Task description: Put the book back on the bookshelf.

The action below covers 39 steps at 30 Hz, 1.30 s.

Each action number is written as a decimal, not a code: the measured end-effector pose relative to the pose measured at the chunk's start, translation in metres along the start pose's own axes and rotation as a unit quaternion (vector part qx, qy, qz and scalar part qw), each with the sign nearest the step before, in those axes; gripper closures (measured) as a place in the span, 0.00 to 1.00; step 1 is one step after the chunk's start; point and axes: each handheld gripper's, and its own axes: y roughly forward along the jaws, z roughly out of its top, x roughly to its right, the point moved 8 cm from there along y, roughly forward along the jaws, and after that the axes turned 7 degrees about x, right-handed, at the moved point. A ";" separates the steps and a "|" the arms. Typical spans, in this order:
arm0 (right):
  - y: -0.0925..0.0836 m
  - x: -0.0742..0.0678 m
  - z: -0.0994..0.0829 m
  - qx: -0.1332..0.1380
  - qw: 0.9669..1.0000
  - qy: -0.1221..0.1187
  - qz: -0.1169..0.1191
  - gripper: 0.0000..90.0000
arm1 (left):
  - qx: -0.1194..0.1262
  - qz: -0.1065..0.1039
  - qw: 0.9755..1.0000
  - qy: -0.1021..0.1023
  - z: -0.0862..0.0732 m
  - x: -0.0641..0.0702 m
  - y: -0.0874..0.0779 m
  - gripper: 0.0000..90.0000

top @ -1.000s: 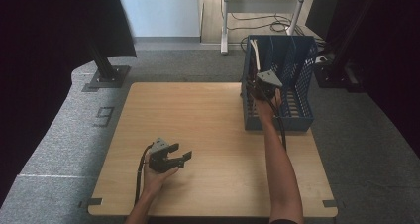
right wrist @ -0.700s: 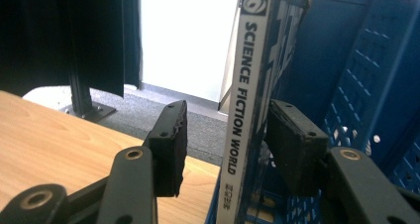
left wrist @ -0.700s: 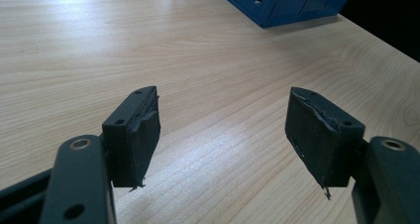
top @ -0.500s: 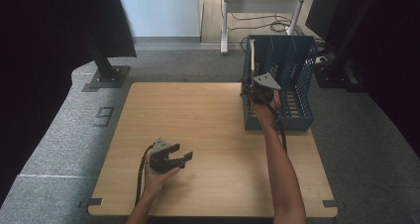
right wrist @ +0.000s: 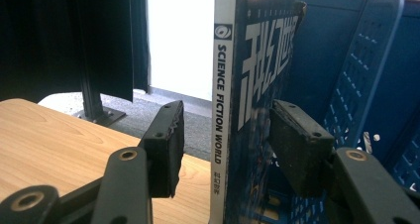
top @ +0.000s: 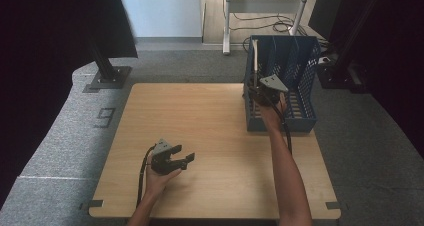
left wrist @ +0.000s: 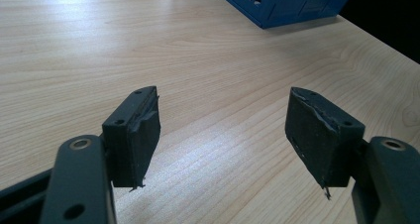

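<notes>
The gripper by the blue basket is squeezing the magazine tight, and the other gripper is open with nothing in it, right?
Not squeezing. In the right gripper view the right gripper straddles the magazine in the blue basket, pads apart from it. The left gripper is indeed open and empty.

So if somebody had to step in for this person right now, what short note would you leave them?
Left gripper: open, holding nothing, low over the light wooden table.
Right gripper: jaws just opened wider; they straddle the thin dark-covered magazine with a white spine without pressing it.
The magazine stands upright in the blue slotted plastic crate at the table's far right.
Done: the magazine is in the crate.
Left: probably draw the right gripper away.
</notes>
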 end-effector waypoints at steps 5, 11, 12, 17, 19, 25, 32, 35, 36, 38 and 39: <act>-0.003 0.001 0.001 0.001 1.000 0.002 0.002 0.52 | -0.001 0.000 1.000 0.000 0.000 0.000 0.001 0.33; -0.005 0.001 -0.003 -0.009 1.000 0.000 0.008 0.51 | -0.003 -0.001 1.000 0.000 -0.001 0.001 0.001 0.33; -0.005 0.001 -0.004 -0.010 1.000 0.002 0.009 0.51 | -0.003 0.000 1.000 0.000 -0.001 0.000 0.001 0.33; -0.005 -0.002 -0.003 -0.010 1.000 0.000 0.011 0.51 | -0.002 0.001 1.000 -0.001 -0.001 0.000 0.001 0.33; -0.005 -0.002 -0.003 -0.011 1.000 0.000 0.011 0.51 | -0.001 0.000 1.000 -0.001 -0.001 0.000 0.001 0.33; -0.007 0.000 -0.004 -0.013 1.000 0.001 0.009 0.50 | -0.001 0.000 1.000 -0.002 -0.001 0.000 0.001 0.33; -0.010 0.000 -0.002 -0.012 1.000 0.001 0.011 0.50 | -0.002 -0.001 1.000 -0.002 -0.001 0.001 0.002 0.33; -0.013 0.000 -0.001 -0.007 1.000 0.002 0.011 0.50 | -0.002 -0.001 1.000 -0.002 -0.001 0.001 0.002 0.33; -0.014 0.000 -0.002 -0.007 1.000 0.002 0.012 0.50 | -0.003 -0.001 1.000 -0.002 -0.001 0.001 0.002 0.33; -0.018 0.001 -0.003 -0.007 1.000 0.004 0.013 0.50 | -0.004 -0.001 1.000 -0.001 -0.002 0.001 0.002 0.33; -0.020 0.001 -0.004 -0.007 1.000 0.006 0.014 0.51 | -0.004 -0.001 1.000 -0.001 -0.002 0.001 0.002 0.33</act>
